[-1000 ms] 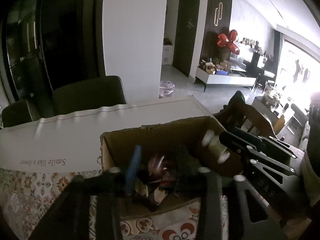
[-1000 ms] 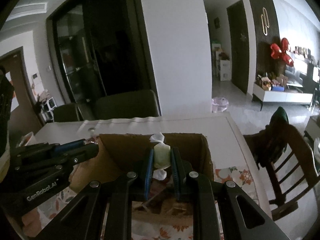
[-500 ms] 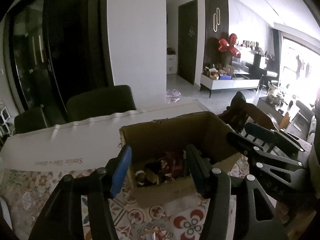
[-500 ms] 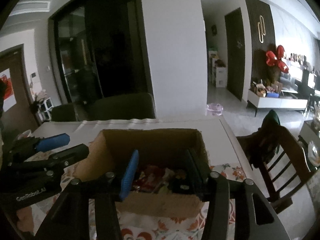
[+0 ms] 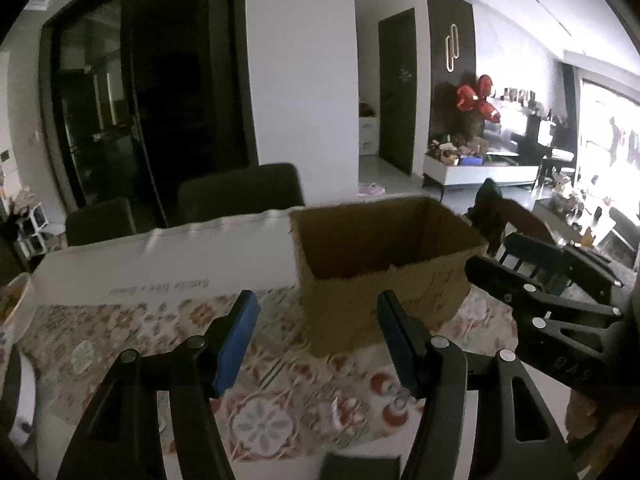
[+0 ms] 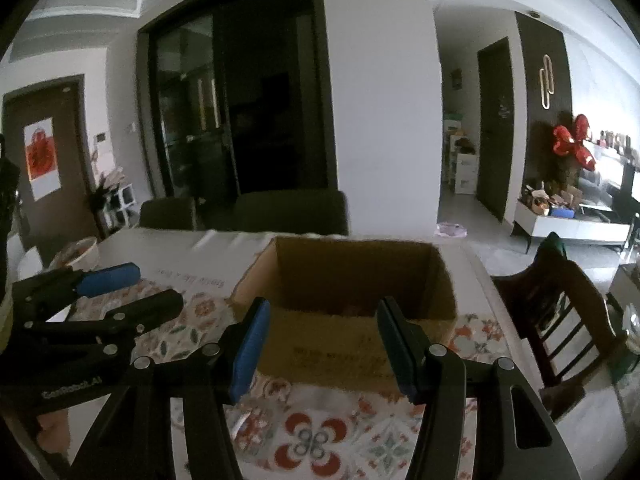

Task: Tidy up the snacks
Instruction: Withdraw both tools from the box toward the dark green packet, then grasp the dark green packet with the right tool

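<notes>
With both the left hand-held gripper (image 5: 316, 336) and right hand-held gripper (image 6: 322, 340) wide open and empty, and the cardboard box (image 6: 352, 308) at frame centre on the patterned surface (image 6: 312, 436), your next reach could snag its near wall and shove it.

A cardboard box (image 6: 348, 312) stands on the patterned cloth (image 6: 316, 436) that covers the near part of the bench (image 5: 160, 268). Far of the cloth, the bench top lies bare up to its far edge. Two chairs (image 6: 288, 212) stand behind that far edge, and a wooden chair (image 6: 560, 312) stands off the bench's right side. A bowl (image 6: 78, 252) sits at the far left of the bench. The left gripper (image 6: 132, 288) hangs left of the box, the right gripper (image 6: 320, 340) near of it, both apart from it, jaws spread.
</notes>
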Demonstrator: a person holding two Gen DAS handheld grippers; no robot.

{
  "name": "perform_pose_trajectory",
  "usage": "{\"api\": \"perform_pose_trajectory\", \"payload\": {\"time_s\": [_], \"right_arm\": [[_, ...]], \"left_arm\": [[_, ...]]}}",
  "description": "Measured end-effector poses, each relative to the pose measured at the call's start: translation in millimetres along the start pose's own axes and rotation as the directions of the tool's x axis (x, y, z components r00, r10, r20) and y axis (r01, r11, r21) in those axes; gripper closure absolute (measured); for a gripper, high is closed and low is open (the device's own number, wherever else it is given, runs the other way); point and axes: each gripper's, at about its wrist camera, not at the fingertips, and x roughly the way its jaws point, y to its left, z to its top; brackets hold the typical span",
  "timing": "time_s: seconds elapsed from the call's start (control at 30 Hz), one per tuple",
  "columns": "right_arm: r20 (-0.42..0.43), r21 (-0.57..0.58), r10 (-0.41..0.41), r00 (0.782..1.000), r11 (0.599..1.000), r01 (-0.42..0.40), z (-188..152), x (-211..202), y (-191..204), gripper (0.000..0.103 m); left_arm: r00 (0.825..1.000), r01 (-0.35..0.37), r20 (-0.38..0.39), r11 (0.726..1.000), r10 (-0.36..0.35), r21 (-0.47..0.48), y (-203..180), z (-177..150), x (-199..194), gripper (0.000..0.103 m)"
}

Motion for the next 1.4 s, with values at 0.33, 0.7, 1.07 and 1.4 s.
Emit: {"api": "perform_pose_trajectory", "payload": {"time_s": [0.33,0.7,1.07,1.4], "right_arm": [[-0.1,-0.068,0.052,0.994,0.996,-0.059,-45.4,-2.4,31.0,0.042],[-0.248,-0.125,0.146,0.958,0.975,-0.181,-92.4,15.2,56.4,0.042],[-0.495,-0.144,0.251,0.832,0.921,-0.363,-137.5,53.8,79.5,0.042],[-0.654,-0.194,0.271,0.706,0.842,-0.503,-160.7,83.8,103.8,0.042]], "left_arm": [[0.998,-0.049,-0.04,0.999,0.049,-0.021,10.5,-51.4,-17.4,0.042],[0.982,-0.07,-0.183,0.994,0.054,-0.081,21.6,-109.8,-13.9,0.042],[0.943,-0.112,-0.327,0.987,0.067,-0.12,29.0,-158.9,0.5,0.042],[0.925,-0.135,-0.374,0.979,0.07,-0.15,37.3,-173.3,9.7,0.042]]}}
